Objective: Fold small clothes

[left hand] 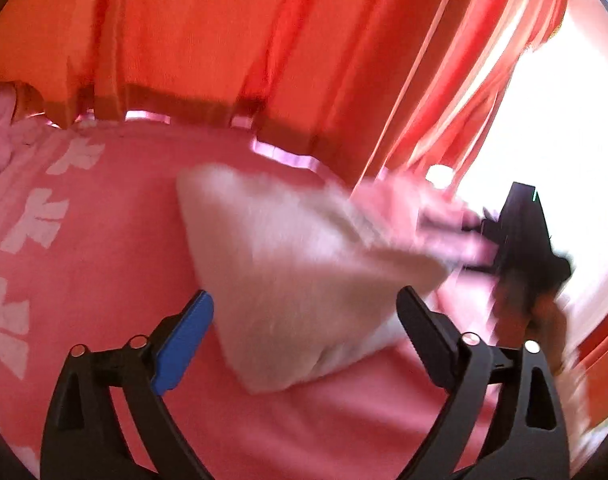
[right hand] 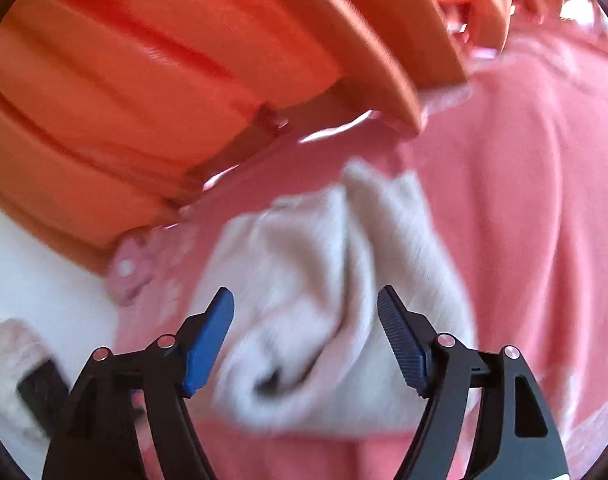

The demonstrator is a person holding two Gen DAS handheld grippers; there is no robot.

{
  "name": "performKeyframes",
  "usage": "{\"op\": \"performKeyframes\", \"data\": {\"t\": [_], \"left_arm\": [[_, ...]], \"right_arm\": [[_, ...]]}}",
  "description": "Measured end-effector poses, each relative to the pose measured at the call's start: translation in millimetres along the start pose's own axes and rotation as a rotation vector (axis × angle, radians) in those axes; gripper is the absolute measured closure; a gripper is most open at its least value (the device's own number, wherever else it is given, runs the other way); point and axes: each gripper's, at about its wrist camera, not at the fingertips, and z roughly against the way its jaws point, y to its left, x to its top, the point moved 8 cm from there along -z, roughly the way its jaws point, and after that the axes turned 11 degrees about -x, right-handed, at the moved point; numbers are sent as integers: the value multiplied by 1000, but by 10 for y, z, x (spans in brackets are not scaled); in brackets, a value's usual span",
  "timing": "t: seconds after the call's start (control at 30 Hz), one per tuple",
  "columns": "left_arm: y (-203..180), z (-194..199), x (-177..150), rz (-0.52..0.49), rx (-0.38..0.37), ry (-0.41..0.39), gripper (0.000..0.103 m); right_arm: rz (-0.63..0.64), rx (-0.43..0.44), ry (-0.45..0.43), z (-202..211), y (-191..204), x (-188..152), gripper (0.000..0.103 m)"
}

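Note:
A small white garment [left hand: 304,272] lies bunched on a pink bedsheet [left hand: 103,264]; it also shows in the right wrist view [right hand: 324,304], crumpled and blurred. My left gripper [left hand: 306,310] is open, its fingers either side of the garment's near edge, holding nothing. My right gripper [right hand: 306,312] is open just above the garment, holding nothing. The right gripper also shows in the left wrist view [left hand: 520,240] as a dark shape at the garment's far right end.
Orange-red curtains [left hand: 263,40] hang behind the bed. A bright window [left hand: 564,140] is at the right. Another pink cloth [right hand: 127,268] lies near the bed's edge. The sheet has white patterns [left hand: 35,216] at the left.

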Motion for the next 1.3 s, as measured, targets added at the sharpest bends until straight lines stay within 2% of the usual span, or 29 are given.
{"op": "performKeyframes", "data": {"t": [0.07,0.13,0.17,0.2,0.23,0.33,0.37,0.4,0.47,0.5,0.53,0.6,0.67,0.73,0.8,0.9,0.97,1.03,1.1,1.13,1.17,1.3], "left_arm": [[96,5,74,37,25,-36,8],[249,-130,1,70,91,6,9],[299,-215,-68,77,123,40,9],[342,-326,-156,76,152,87,9],[365,-398,-213,71,168,119,9],[328,-483,-337,46,192,165,9],[295,-470,-353,42,181,166,9],[267,-459,-355,34,176,163,9],[272,-480,-380,12,197,173,9],[289,-539,-433,-3,212,203,8],[295,-580,-496,-9,218,228,8],[310,-617,-559,-7,234,244,8],[278,-594,-514,-13,235,229,8],[206,-485,-404,-21,223,181,9],[110,-366,-252,-24,173,109,9],[41,-289,-93,-9,117,32,9],[68,-355,-91,11,116,39,9],[141,-498,-168,44,126,81,9],[220,-631,-260,60,154,131,9],[246,-685,-305,56,165,157,9],[262,-724,-344,50,174,178,9],[284,-791,-408,64,162,213,8]], "right_arm": [[-13,39,68,-26,-110,-200,28],[5,10,100,-112,-91,-308,28],[21,-7,94,-69,-139,-310,40],[52,-19,81,-78,-101,-316,58],[65,-19,79,-62,-88,-320,89],[71,30,-64,334,-20,-231,90],[69,26,-90,407,-68,-213,90],[57,-13,-98,410,-151,-223,90],[37,-233,-9,113,-523,-324,89],[46,-312,97,-128,-679,-442,88],[43,-316,125,-196,-705,-472,87],[64,-306,43,-27,-592,-365,79],[54,-337,-75,233,-544,-224,56],[3,-333,-181,460,-516,-56,53],[-7,-308,-225,524,-459,89,52],[34,-306,-190,231,-399,340,41],[58,-313,-119,-85,-346,426,39],[72,-314,-41,-356,-348,457,39],[105,-328,10,-648,-336,437,52],[135,-348,14,-701,-308,438,80],[163,-348,11,-726,-260,469,91],[141,-212,-161,-242,-45,740,95]]}}
